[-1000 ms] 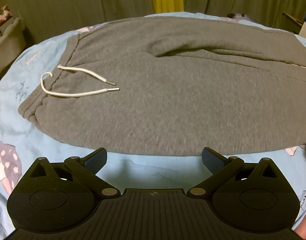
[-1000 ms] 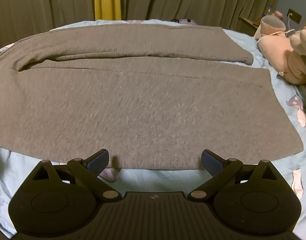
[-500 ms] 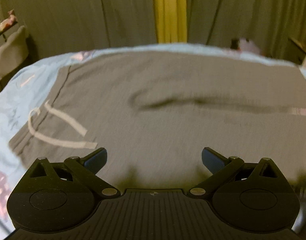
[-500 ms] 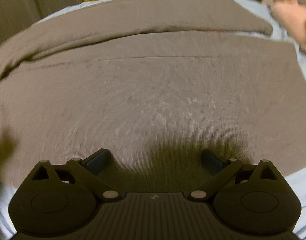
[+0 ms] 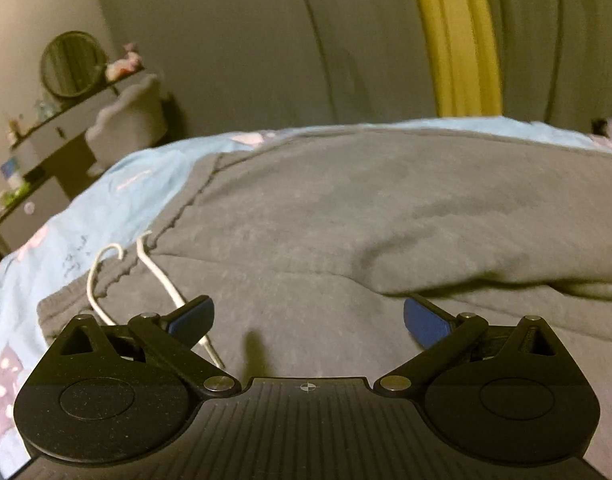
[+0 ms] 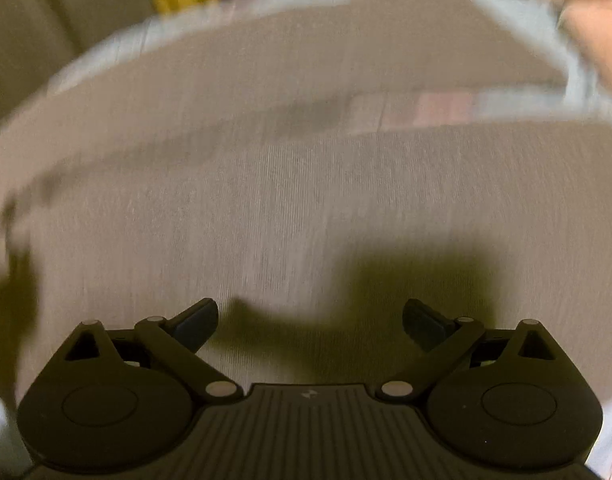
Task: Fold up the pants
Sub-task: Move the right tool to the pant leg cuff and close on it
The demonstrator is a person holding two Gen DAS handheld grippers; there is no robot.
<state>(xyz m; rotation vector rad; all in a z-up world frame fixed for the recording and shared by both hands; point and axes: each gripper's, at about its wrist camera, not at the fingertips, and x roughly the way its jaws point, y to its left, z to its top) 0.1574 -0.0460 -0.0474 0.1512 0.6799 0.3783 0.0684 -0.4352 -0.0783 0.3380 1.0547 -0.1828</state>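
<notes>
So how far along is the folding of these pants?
Barely begun. Done: the pants lie spread flat on the bed, drawstring out. In hand: left gripper and right gripper hang open over the cloth, gripping nothing. Left: every fold.

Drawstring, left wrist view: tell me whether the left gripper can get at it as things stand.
Probably yes. The left gripper is open over the pants, and the white drawstring lies bare on the fabric, running beside and under its left finger. Nothing covers it.
</notes>
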